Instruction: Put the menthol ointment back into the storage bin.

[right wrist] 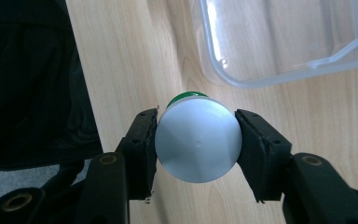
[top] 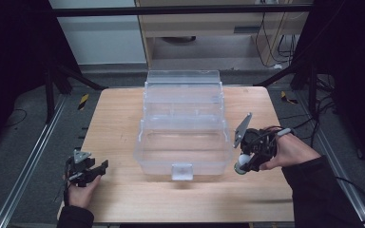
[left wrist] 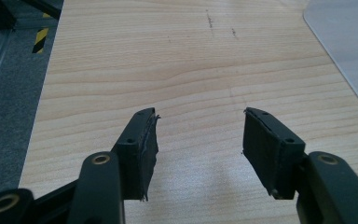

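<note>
High view: your right gripper holds a can just right of the clear box on the surface, left gripper view: your left gripper jaws wide, nothing between, right gripper view: jaws clamp the can's silver end beside the box.

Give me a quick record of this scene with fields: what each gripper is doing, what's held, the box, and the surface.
Right gripper: shut on a round white container with a green band, held beside the box's right front corner
Left gripper: open, nothing between its jaws, over bare wood
Box: clear plastic tiered storage box, opened out, compartments look empty
Box position: middle of the table
Surface: light wooden table
</note>
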Tool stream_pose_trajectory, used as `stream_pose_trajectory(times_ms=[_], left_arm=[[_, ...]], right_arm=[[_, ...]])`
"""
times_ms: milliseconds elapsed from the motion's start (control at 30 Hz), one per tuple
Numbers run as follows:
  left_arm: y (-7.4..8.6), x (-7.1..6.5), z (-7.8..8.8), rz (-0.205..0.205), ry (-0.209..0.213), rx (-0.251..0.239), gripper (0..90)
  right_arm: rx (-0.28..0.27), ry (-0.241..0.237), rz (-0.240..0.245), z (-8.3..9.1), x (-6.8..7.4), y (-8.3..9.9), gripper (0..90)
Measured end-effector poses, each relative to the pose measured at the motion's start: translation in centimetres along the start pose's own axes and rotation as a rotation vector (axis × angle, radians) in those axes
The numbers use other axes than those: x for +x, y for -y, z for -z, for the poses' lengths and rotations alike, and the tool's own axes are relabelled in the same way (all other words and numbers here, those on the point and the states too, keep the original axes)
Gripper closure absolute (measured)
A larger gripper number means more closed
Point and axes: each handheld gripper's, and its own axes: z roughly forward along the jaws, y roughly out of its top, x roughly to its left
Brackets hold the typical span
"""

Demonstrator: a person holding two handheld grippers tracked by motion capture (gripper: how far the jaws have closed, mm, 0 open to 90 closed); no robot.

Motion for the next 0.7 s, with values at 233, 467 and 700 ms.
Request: stream_pose_trajectory(times_ms=[233, 467, 700], left_arm=[[0.0, 0.1, 0.0, 0.001, -0.001, 0.001, 44.4], [0.0, 0.1, 0.0, 0.001, -0.001, -0.001, 44.4], [0.0, 0.1, 0.1, 0.003, -0.003, -0.005, 44.5]], right_arm=[[-0.015, 0.008, 0.004, 1.3, -0.5, -1.4, 50.6], [-0.017, 0.008, 0.012, 1.4, -1.0, -2.6, 50.6], [-0.025, 0.012, 0.013, 0.8, -2.2, -3.4, 50.6]])
